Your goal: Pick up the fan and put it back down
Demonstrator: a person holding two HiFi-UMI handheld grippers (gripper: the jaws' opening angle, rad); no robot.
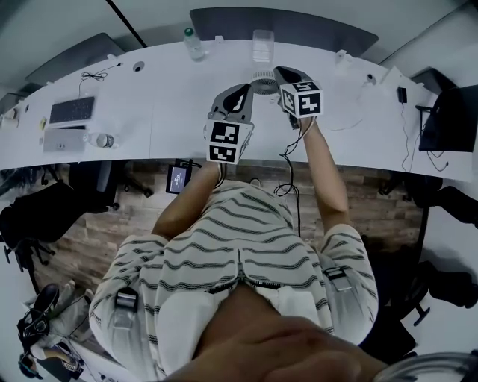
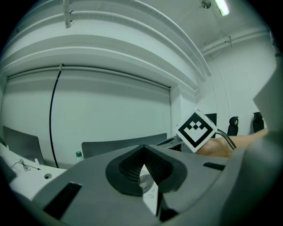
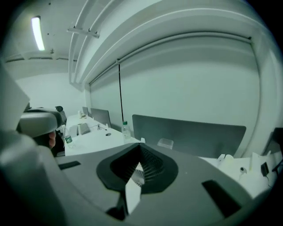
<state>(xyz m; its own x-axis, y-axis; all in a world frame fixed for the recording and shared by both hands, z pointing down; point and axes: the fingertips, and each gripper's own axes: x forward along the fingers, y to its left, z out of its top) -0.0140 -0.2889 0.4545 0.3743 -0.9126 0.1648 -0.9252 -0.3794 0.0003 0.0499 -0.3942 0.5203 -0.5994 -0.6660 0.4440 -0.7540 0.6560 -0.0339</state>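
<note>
Both the left gripper (image 2: 145, 170) and right gripper (image 3: 138, 170) are clamped shut right by the small white round plastic fan (image 1: 264, 80), so go slow, keep it upright.

— What is the room like?
— A long white curved desk (image 1: 149, 112) runs across it, and a dark grey flat partition panel (image 1: 284, 26) stands along its far edge.
— And underneath?
— Brown wood-plank floor (image 1: 97, 224), with a black office chair (image 1: 84, 183) at the desk on the left.
— Walls and light?
— A plain white wall (image 2: 110, 110) stands behind the desk, with a thin black cord (image 2: 51, 119) running down it. A lit white tube lamp (image 2: 222, 6) is on the ceiling.
</note>
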